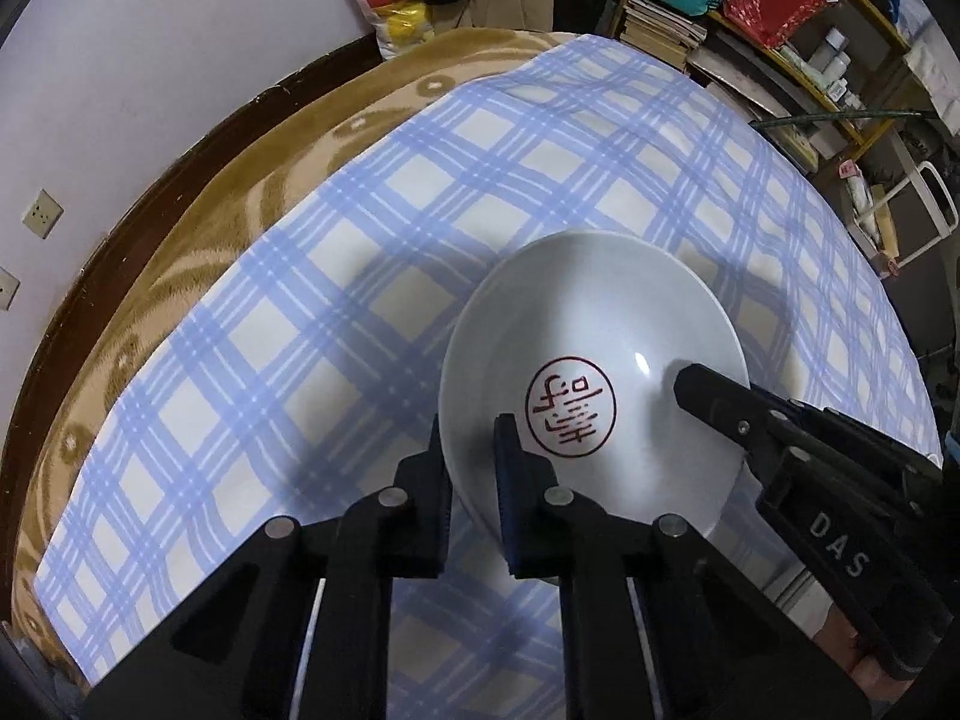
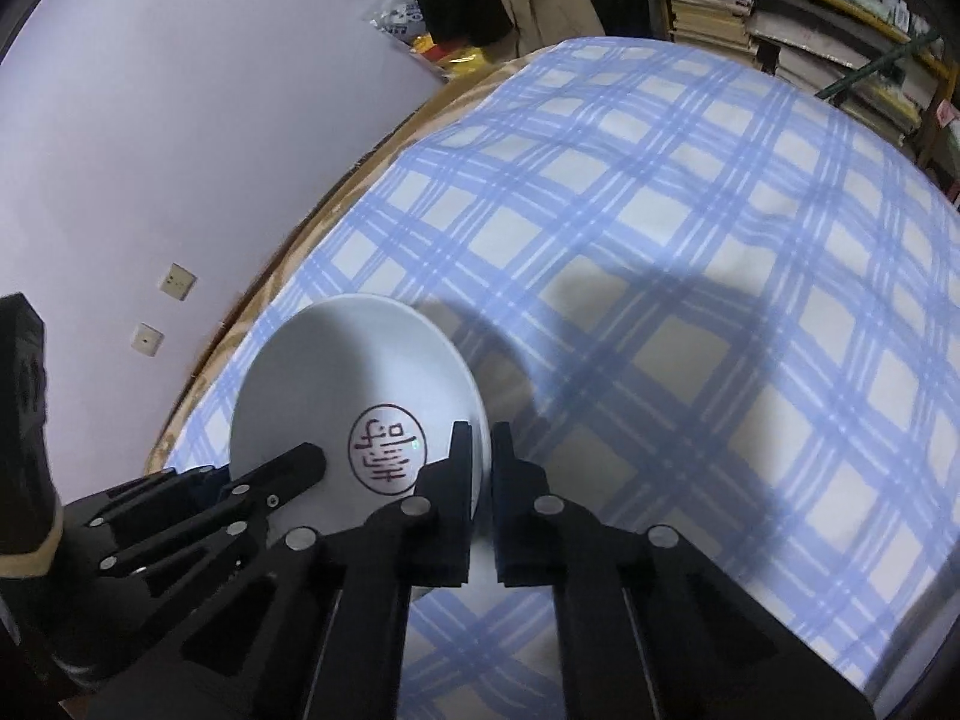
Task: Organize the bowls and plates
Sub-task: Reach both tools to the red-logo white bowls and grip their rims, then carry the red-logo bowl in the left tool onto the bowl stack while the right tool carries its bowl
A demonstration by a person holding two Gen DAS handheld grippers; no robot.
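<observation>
A white bowl [image 1: 600, 324] with a red seal mark inside is held above the blue plaid tablecloth [image 1: 420, 192]. My left gripper [image 1: 471, 450] is shut on the bowl's left rim, one finger outside and one inside. My right gripper [image 2: 482, 450] is shut on the bowl's right rim [image 2: 360, 360]; it shows in the left wrist view as a black finger [image 1: 720, 402] inside the bowl. The left gripper's fingers [image 2: 276, 480] show in the right wrist view at the bowl's near left edge.
A brown blanket [image 1: 228, 180] edges the cloth on the left, next to a white wall [image 1: 150, 60]. Shelves with books and boxes [image 1: 750, 12] stand at the far right. The plaid cloth [image 2: 690, 240] stretches to the right.
</observation>
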